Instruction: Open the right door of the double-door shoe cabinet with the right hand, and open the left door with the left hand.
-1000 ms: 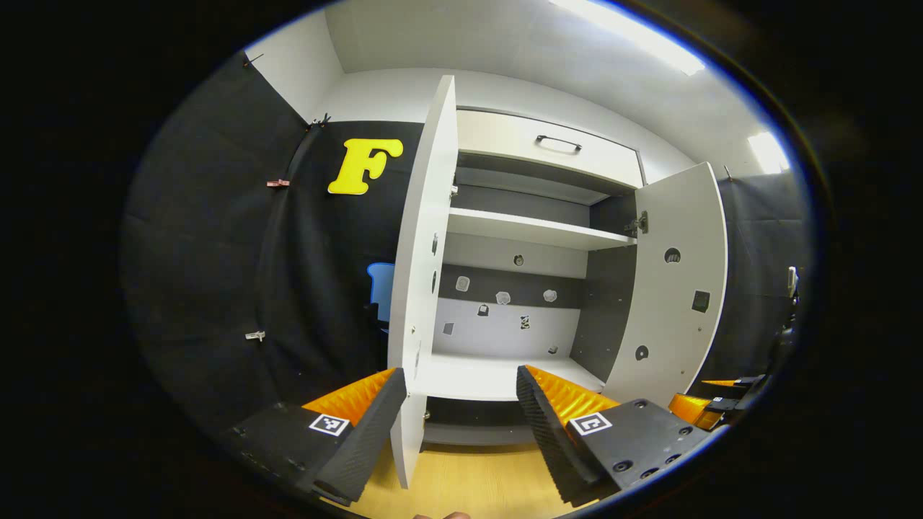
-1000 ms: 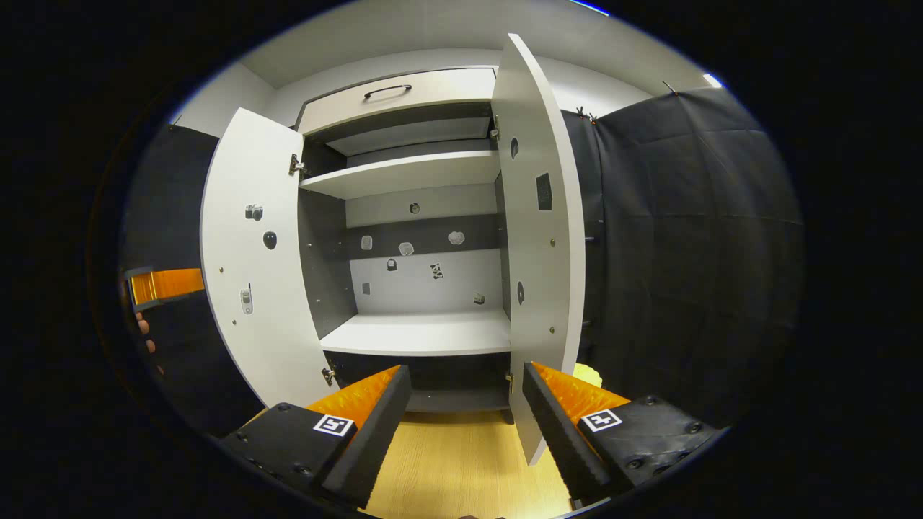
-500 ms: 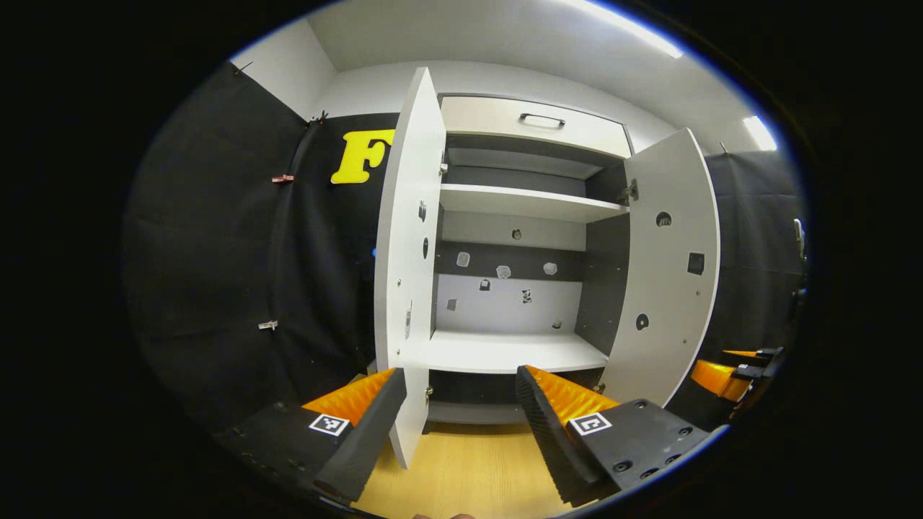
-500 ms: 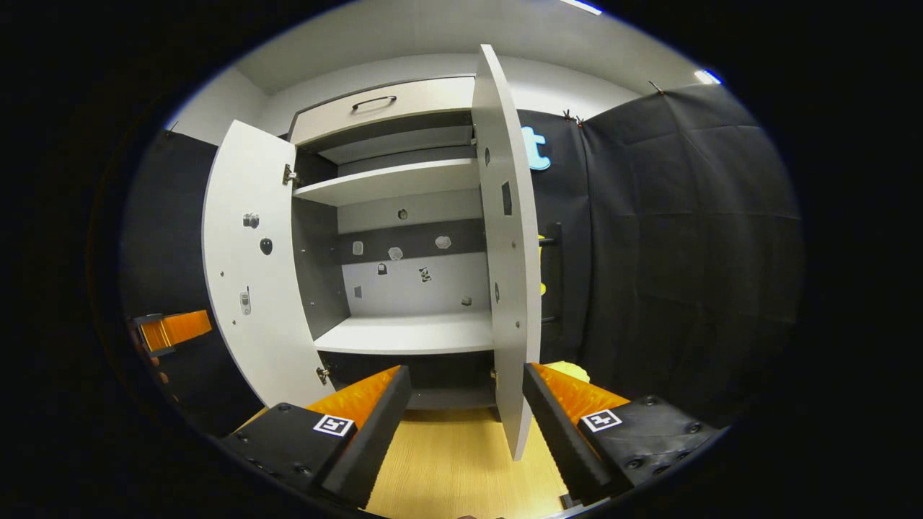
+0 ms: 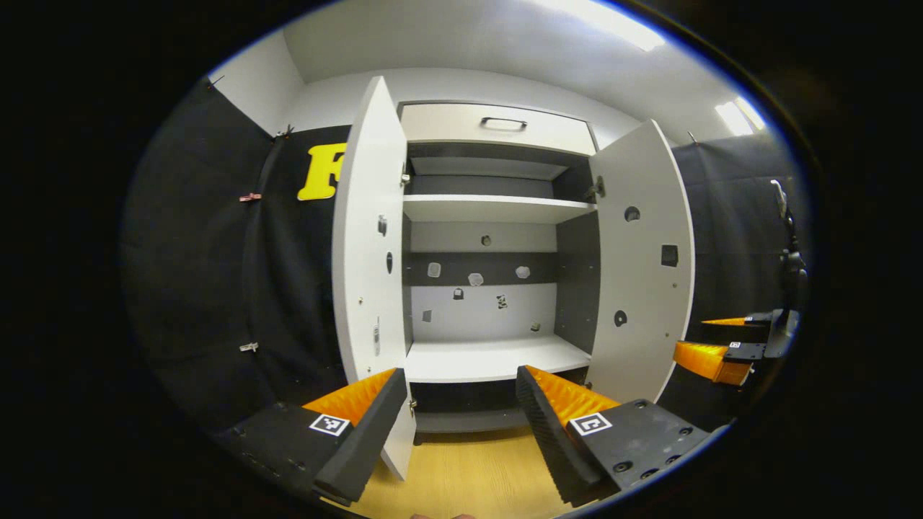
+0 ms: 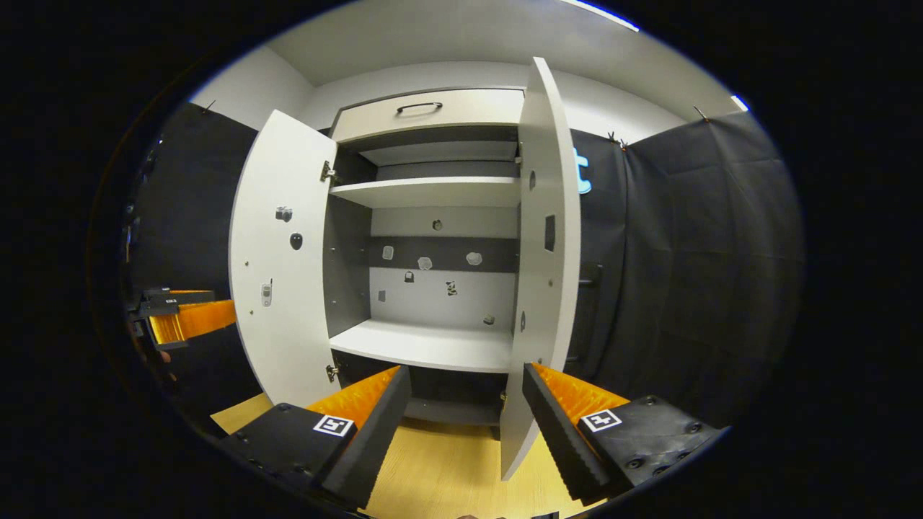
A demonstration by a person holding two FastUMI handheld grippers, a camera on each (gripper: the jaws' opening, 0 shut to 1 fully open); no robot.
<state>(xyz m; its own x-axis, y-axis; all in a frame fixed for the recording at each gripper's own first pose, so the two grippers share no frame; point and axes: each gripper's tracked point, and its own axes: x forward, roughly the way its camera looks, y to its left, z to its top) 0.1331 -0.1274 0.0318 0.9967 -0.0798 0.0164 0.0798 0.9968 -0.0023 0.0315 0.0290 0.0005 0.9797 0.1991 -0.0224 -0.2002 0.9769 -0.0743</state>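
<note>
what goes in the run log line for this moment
left door: open | right door: open | left tool: open | right tool: open

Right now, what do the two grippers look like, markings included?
Left gripper and right gripper match: two wedge-shaped fingers with ribbed faces, tapering forward from flat blocks. Each block carries a small square black-and-white tag and several screws. No cables or sleeves visible.

Black cloth (image 5: 209,288) draped the booth's walls beneath white upper walls (image 5: 259,79); ceiling light strips (image 5: 613,21) glowed, and the floor (image 6: 447,468) was pale wood.
</note>
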